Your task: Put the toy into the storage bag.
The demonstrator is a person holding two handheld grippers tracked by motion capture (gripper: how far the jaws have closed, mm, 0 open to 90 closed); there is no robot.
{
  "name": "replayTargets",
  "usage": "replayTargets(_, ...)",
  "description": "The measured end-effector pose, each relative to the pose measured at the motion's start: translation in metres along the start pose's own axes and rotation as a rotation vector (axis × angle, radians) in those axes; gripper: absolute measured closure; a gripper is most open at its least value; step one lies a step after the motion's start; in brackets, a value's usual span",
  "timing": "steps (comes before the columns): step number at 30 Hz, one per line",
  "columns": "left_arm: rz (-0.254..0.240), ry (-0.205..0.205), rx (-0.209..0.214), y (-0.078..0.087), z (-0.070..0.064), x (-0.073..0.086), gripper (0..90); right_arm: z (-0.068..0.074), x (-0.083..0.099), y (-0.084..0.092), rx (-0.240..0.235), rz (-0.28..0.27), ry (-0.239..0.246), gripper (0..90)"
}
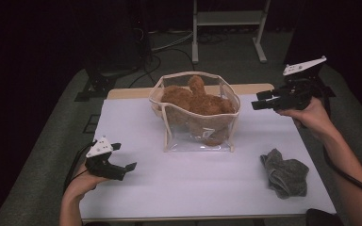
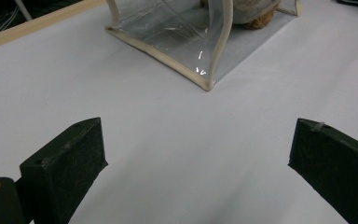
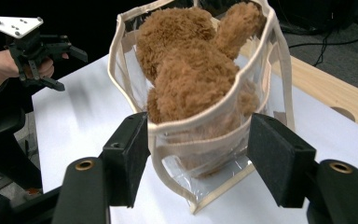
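A clear plastic bag (image 1: 195, 134) with beige trim stands upright on the white table (image 1: 179, 183), its top open. A brown plush toy (image 1: 197, 101) fills it and pokes above the rim. My right gripper (image 1: 260, 100) hovers open just to the right of the bag, apart from it, jaws pointing at it. In the right gripper view the open jaws (image 3: 198, 135) frame the bag's near corner (image 3: 200, 154) and the plush toy (image 3: 191, 79). My left gripper (image 1: 124, 156) rests open at the front left. Its jaws (image 2: 198, 140) stand wide over bare table, with the bag (image 2: 186, 42) farther ahead.
A crumpled grey cloth (image 1: 285, 175) lies at the front right of the table. A wooden strip (image 1: 127, 92) edges the far side. Beyond it stand a metal frame (image 1: 228, 28) and cables (image 1: 169, 44) on the floor. The left gripper (image 3: 72, 70) shows far off in the right gripper view.
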State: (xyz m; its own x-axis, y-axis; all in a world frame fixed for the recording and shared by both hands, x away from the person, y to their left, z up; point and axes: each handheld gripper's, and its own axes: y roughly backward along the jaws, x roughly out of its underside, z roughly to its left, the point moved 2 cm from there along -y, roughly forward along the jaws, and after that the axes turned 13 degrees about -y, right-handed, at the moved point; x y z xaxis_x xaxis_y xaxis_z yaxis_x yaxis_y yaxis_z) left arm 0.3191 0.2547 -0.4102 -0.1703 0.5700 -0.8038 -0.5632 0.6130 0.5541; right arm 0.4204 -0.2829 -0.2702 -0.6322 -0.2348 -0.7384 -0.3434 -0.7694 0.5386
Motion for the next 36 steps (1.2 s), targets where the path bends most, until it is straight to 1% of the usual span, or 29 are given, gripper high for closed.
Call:
replayTargets(14, 0.002, 0.004, -0.002, -0.001, 0.0, 0.001, 2.9, -0.017, 0.03, -0.001, 0.002, -0.005, -0.051, 34.0)
replayTargets(19, 0.001, 0.008, 0.006, -0.002, -0.001, 0.001, 2.9, -0.024, 0.043, -0.005, -0.006, -0.001, -0.075, 33.0)
replayTargets(30, 0.005, 0.008, 0.01, -0.004, -0.002, 0.002, 2.9, -0.036, 0.072, -0.014, -0.007, 0.015, -0.11, 32.1)
replayTargets(36, 0.002, 0.008, 0.015, -0.005, -0.002, 0.001, 2.9, -0.038, 0.085, -0.016, -0.014, 0.016, -0.126, 32.0)
